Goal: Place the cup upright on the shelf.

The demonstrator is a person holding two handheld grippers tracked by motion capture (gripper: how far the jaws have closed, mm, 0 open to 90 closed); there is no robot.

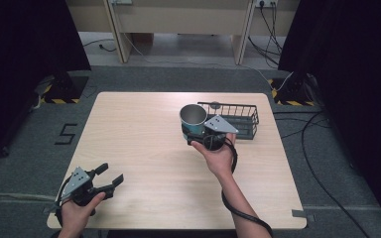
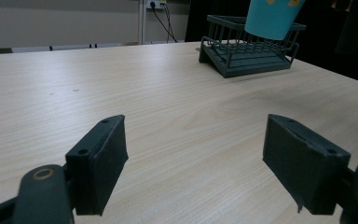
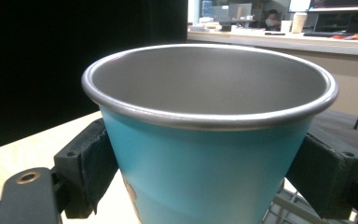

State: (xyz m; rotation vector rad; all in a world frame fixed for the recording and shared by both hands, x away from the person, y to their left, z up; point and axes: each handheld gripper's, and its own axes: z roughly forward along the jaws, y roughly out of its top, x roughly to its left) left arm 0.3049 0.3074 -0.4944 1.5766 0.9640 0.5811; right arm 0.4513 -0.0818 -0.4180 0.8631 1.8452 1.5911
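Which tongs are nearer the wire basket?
Right. The right tongs hold the cup raised right beside the basket, at its left end. The left tongs sit open at the table's near left corner, far from it.

Grey carpet floor (image 1: 144, 79), black curtains (image 1: 25, 34) either side, pale wooden furniture (image 1: 178, 20) behind, trailing floor cables (image 1: 322, 134).
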